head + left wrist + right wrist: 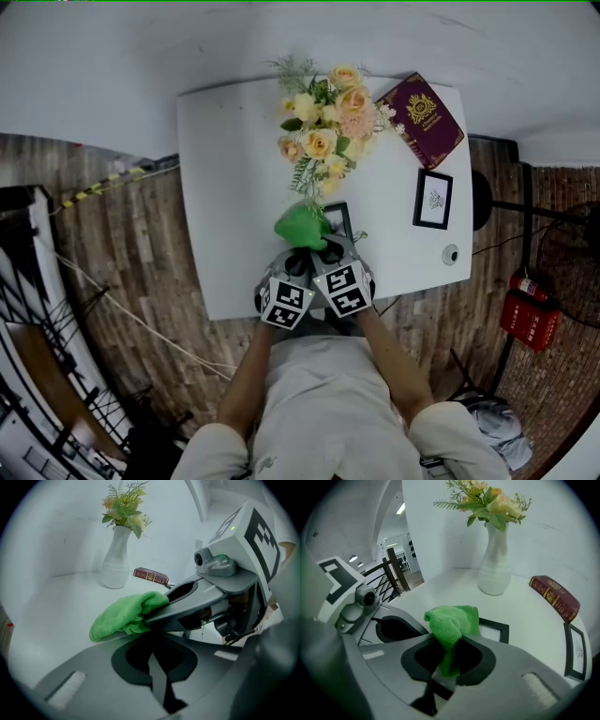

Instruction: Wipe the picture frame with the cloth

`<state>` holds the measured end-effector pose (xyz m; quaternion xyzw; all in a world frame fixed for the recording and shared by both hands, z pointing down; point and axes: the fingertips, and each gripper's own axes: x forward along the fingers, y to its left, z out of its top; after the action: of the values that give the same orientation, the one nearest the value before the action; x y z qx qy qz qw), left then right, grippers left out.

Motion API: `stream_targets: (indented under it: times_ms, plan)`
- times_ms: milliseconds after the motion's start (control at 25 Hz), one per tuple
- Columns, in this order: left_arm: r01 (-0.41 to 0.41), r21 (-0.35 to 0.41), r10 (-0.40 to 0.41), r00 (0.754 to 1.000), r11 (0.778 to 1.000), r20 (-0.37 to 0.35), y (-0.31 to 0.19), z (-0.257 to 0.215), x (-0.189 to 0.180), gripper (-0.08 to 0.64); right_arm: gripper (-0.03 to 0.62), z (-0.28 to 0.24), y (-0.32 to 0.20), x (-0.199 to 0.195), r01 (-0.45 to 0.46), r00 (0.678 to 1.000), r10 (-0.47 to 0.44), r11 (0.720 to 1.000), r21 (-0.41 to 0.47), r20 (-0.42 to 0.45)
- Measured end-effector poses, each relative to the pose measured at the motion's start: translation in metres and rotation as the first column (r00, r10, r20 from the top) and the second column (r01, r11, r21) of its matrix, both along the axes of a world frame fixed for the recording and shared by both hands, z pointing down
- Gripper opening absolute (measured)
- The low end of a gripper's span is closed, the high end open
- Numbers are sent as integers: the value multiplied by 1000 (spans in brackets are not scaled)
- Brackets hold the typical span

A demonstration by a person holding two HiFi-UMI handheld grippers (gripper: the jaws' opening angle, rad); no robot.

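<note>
A green cloth [302,227] is bunched over the near picture frame [340,217], a black frame lying flat on the white table [225,187]. My right gripper [324,247] is shut on the cloth [452,620], which hangs between its jaws above the frame's corner [500,629]. Close on its left, my left gripper [296,257] shows its jaws shut with nothing visible between them [153,654]. From the left gripper view, the cloth [122,616] sticks out past the right gripper [161,612]. Most of the near frame is hidden.
A white vase of flowers [323,127] stands behind the cloth. A maroon book [420,117] lies at the back right, a second black frame [433,199] to the right, and a small round white object [451,254] near the front right edge.
</note>
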<state>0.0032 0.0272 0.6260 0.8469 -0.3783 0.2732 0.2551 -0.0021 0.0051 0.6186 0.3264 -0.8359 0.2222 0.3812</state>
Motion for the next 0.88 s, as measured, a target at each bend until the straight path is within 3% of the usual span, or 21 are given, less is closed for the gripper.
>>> stream_targets:
  times_ms: [240,880]
  plan:
    - [2,3,-2,1000,1000,-3,1,1,0,20,63,3,1,12,2,1000,-2,1000,1,-23]
    - [-15,-9,15,1000,1000,8,1,4,-1,21,63,-5,-15,81,-122,990,124,992,32,-70]
